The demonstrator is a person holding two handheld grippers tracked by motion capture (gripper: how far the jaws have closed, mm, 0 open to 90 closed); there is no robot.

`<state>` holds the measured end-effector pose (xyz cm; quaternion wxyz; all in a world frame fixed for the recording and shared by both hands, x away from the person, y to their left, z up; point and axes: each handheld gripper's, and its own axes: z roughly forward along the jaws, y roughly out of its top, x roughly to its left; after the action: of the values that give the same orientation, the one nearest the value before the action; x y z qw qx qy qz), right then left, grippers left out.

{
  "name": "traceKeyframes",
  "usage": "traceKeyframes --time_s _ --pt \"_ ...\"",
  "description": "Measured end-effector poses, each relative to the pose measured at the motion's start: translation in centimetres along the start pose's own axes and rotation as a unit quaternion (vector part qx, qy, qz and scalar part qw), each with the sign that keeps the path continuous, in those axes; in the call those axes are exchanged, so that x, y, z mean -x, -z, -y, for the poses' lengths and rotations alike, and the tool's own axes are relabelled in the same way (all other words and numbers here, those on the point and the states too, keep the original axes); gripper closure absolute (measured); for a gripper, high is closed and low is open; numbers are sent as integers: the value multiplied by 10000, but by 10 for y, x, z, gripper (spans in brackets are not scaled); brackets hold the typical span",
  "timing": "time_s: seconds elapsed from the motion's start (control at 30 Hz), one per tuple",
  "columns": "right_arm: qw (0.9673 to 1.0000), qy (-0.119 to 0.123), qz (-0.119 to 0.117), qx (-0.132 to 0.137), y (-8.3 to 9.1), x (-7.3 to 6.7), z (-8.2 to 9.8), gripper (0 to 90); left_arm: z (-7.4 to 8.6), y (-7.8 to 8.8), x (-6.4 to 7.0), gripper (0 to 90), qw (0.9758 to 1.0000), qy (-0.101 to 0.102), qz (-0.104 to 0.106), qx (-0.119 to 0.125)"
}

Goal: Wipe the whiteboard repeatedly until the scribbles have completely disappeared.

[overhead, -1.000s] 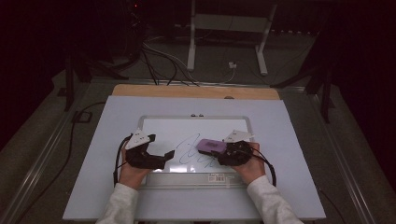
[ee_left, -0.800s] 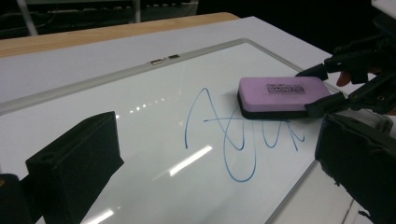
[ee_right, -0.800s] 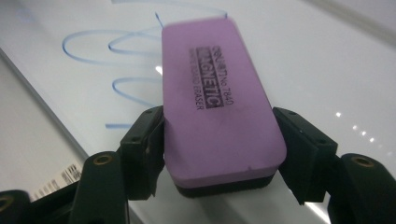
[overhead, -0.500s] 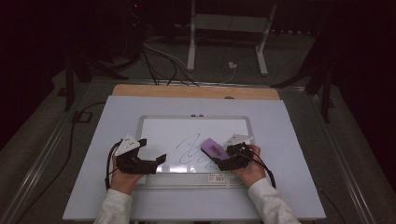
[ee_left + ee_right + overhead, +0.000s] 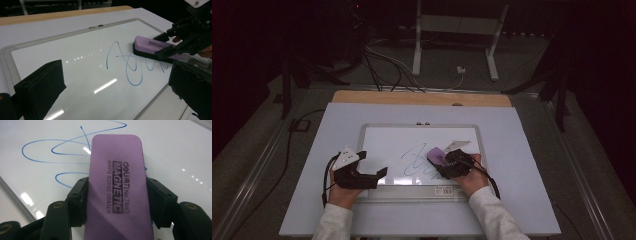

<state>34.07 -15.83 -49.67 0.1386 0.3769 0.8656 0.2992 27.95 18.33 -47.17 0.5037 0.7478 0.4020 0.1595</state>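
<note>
Right gripper view shows my right gripper (image 5: 115,202) clamping the purple eraser (image 5: 116,182), so I'd press it flat across the blue scribble (image 5: 50,150), left gripper (image 5: 371,172) gaping, empty.

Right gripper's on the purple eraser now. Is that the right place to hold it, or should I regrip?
Keep it. The right gripper clamps the eraser across its two long sides, near the rear half, coming from the person's side. The flat parallel sides suit the jaws, and the free front end reaches the blue scribble on the whiteboard.
</note>
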Motion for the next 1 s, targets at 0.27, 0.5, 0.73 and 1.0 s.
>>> traceKeyframes --time_s 0.27,0.5,0.73,1.0 --pt "9990 -301 311 -86 6 23 6 414 2 6 -2 10 9999 -54 -157 29" --pt "9953 -737 624 -124 11 49 13 414 0 14 -5 10 9995 -119 -271 121" --pt "9899 -1031 955 -159 14 61 16 414 3 16 -8 10 9991 -19 -393 150" --pt "9849 -1369 1048 -160 17 69 21 416 4 15 -11 10 9989 31 -443 168"
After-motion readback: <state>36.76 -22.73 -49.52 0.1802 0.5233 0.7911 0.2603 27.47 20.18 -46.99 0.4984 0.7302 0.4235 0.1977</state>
